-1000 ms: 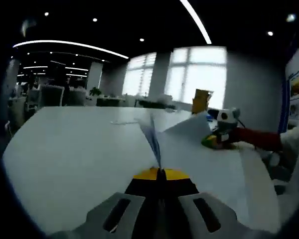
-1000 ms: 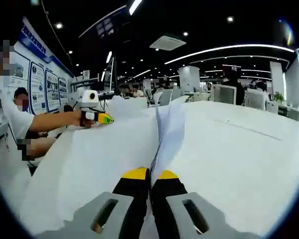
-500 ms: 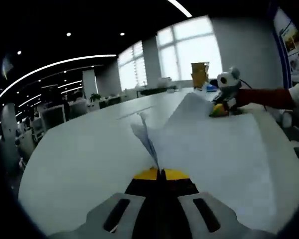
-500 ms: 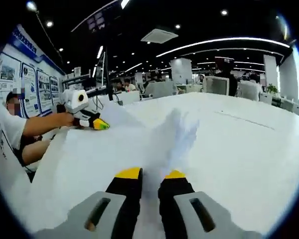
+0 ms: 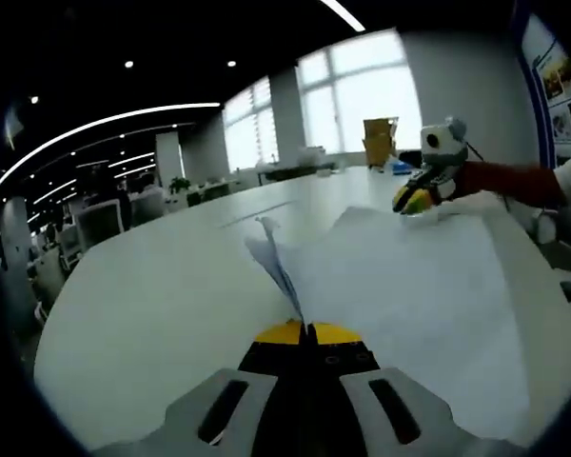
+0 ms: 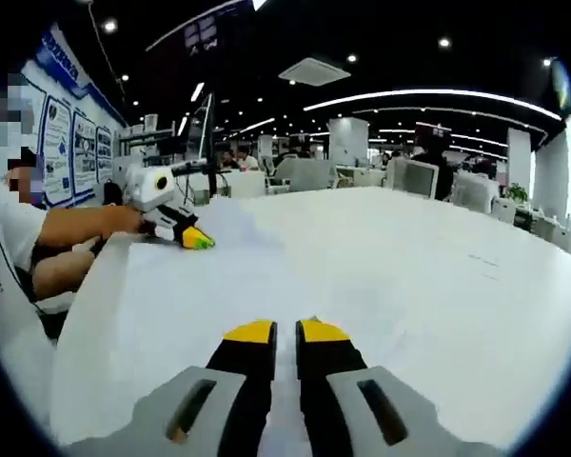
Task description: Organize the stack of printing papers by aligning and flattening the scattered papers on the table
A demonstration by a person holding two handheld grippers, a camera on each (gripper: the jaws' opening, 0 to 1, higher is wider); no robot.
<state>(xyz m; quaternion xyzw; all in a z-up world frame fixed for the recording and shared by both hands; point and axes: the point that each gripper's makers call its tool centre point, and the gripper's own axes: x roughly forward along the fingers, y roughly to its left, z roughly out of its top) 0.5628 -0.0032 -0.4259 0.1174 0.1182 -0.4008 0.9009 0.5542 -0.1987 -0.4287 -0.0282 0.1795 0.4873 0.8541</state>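
Observation:
White printing papers (image 5: 409,276) lie spread on the white table (image 5: 152,286). My left gripper (image 5: 307,330) is shut on the near edge of the papers, and a thin fold of paper (image 5: 274,262) stands up from its jaws. My right gripper (image 6: 285,329) is open by a narrow gap, with nothing between the jaws, and hangs just above the flat papers (image 6: 266,276). The right gripper (image 5: 414,198) hovers over the papers' far corner in the left gripper view. In the right gripper view the left gripper (image 6: 186,233) rests at the papers' far-left edge.
The long white table (image 6: 457,267) stretches off to the right of the papers. A person's arm (image 6: 71,228) reaches in along the left edge. Desks with monitors (image 6: 428,176) and a wall with posters (image 6: 62,143) stand beyond the table.
My right gripper let go of the raised papers, which dropped flat onto the table. The left gripper kept its hold, and the lifted far corner sank.

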